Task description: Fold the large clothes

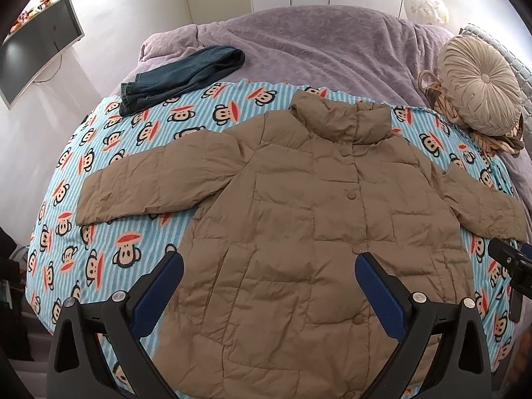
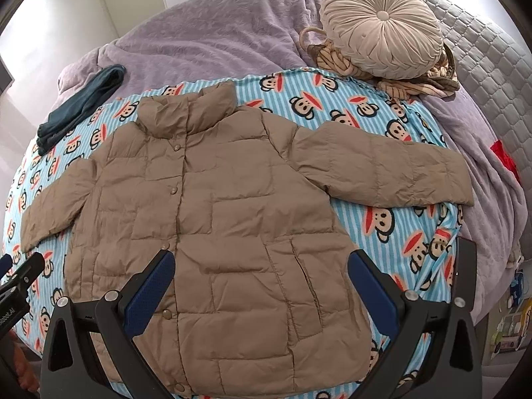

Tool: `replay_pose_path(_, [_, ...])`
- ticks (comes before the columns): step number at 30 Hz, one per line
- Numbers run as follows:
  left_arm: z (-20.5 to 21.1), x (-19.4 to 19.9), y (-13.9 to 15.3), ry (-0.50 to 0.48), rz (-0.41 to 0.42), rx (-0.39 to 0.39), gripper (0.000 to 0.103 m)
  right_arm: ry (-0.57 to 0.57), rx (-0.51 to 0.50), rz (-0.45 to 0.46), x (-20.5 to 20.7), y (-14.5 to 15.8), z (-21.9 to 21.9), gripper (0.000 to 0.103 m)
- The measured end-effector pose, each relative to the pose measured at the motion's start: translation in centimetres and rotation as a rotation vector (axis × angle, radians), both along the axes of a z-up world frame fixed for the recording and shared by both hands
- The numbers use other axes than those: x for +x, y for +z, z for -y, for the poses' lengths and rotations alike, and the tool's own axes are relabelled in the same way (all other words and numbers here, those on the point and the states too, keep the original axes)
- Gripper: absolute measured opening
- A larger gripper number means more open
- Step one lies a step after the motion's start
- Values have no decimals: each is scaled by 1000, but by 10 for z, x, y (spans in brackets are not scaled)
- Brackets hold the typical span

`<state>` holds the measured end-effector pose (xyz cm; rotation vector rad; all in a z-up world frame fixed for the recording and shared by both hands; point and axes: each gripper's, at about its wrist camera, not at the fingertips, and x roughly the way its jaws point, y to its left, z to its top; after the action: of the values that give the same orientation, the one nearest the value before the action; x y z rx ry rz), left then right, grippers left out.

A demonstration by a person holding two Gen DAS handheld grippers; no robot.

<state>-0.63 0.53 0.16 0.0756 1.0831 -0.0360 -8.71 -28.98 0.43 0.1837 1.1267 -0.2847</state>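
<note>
A tan quilted puffer jacket (image 1: 299, 219) (image 2: 216, 219) lies flat and buttoned on a blue striped monkey-print blanket (image 1: 109, 173) (image 2: 392, 232), collar away from me, both sleeves spread out to the sides. My left gripper (image 1: 269, 262) hovers above the jacket's lower half, open, with nothing between its blue pads. My right gripper (image 2: 261, 262) hangs open over the jacket's lower right part, near its pocket seam, also empty. The tip of the right gripper shows at the right edge of the left wrist view, and the left gripper's tip shows at the left edge of the right wrist view.
Folded dark jeans (image 1: 179, 73) (image 2: 79, 106) lie at the blanket's far left corner. A round beige pleated cushion (image 1: 478, 83) (image 2: 382, 26) sits on a basket at the far right. A purple bedspread (image 1: 316, 43) covers the bed. A monitor (image 1: 40, 43) hangs on the left wall.
</note>
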Motion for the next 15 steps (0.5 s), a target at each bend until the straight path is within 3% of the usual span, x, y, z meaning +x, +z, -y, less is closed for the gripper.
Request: replay_pose_path(15, [1, 0, -2, -1, 1, 3, 103, 1, -2, -4, 1, -2, -1, 103])
